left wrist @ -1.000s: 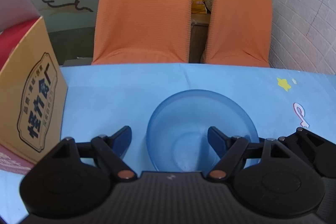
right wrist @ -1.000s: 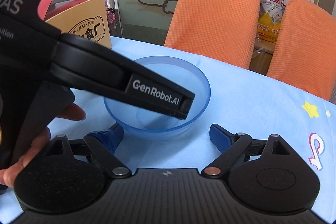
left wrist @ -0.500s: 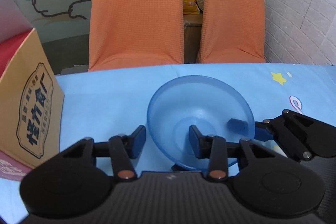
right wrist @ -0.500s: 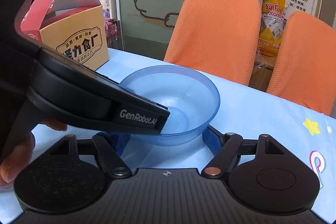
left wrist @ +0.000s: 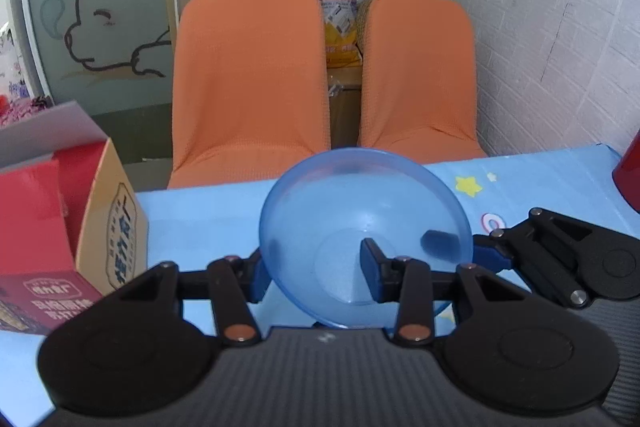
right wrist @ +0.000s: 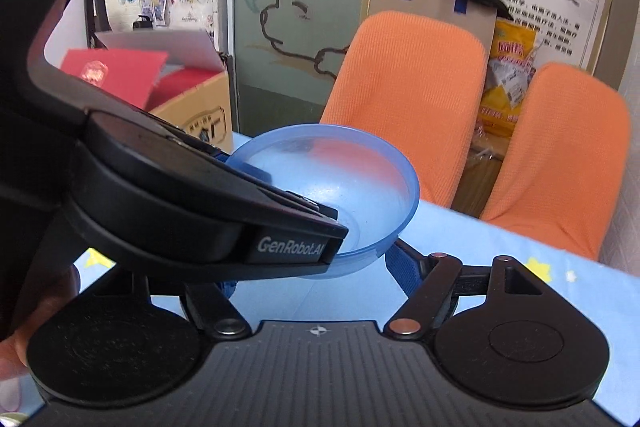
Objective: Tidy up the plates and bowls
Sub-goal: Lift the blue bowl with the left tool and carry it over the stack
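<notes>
Both tools grip one translucent blue bowl, lifted above the blue worktop.

At the far left an open cardboard box [left wrist: 100, 227] with red flaps stands on the worktop [left wrist: 200, 223]. Just right of it, the left tool [left wrist: 316, 267] is clamped on the near-left wall of the blue bowl [left wrist: 360, 211], one finger outside, the other inside. The bowl is tipped, its opening facing away toward two orange chairs [left wrist: 248, 79]. The right tool [right wrist: 316, 269] pinches the bowl's right rim: one pad [left wrist: 438, 239] shows through the plastic inside, the other sits outside. At the far right edge a red object [left wrist: 628, 171] is only partly visible.
</notes>
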Available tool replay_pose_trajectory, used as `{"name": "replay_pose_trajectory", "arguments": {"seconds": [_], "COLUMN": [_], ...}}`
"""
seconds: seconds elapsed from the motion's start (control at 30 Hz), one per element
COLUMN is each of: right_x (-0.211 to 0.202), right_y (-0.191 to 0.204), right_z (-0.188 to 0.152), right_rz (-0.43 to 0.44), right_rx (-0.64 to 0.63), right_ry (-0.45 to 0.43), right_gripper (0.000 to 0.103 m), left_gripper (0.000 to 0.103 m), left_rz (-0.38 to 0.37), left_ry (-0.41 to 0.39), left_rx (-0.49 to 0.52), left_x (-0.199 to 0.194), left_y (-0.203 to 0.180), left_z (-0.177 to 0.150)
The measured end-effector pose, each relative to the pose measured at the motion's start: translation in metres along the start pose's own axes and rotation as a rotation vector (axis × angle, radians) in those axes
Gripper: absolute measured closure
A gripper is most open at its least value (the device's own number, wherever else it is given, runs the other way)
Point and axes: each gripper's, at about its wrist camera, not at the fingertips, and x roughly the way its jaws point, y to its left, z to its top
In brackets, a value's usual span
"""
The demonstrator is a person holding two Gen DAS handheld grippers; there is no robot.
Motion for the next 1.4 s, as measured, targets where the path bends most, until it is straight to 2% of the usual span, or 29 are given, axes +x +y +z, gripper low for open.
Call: {"name": "replay_pose_trajectory", "arguments": {"seconds": [0.3,0.43,0.57,0.8,1.0,1.13,1.3,1.4], "right_x": [-0.091,-0.134,-0.172,-0.225,-0.235,-0.232,-0.232,-0.237], "right_y": [-0.006,-0.01,-0.016,-0.023,-0.018,-0.004,0.011,0.011], "right_z": [0.012,-0.001,-0.033,-0.12,-0.18,-0.202,-0.216,-0.223], "right_rz": [-0.059,-0.084,-0.109,-0.171,-0.196,-0.212,-0.251,-0.244], "right_rx": [-0.017,-0.007,0.026,0.119,0.202,0.215,0.198,0.22], "right_ry": [-0.087,-0.107,-0.091,-0.025,0.021,0.005,-0.031,-0.049], "right_gripper": [0.041,0.041,0.041,0.041,0.041,0.041,0.041,0.041], "left_gripper": [0.062,0.062,0.062,0.062,0.062,0.061,0.058,0.058], "left_rz": [-0.021,-0.046,-0.091,-0.186,-0.224,-0.237,-0.238,-0.222], "left_ry": [-0.101,-0.121,-0.098,-0.03,0.046,0.073,0.063,0.04], "left_rx": [0.058,0.083,0.118,0.205,0.218,0.194,0.182,0.199], "left_x": [-0.087,-0.121,-0.141,-0.141,-0.13,-0.124,-0.126,-0.126], "left_y": [-0.055,-0.092,-0.135,-0.215,-0.245,-0.243,-0.239,-0.241], "left_z": [0.01,-0.01,-0.045,-0.129,-0.186,-0.203,-0.215,-0.216]}}
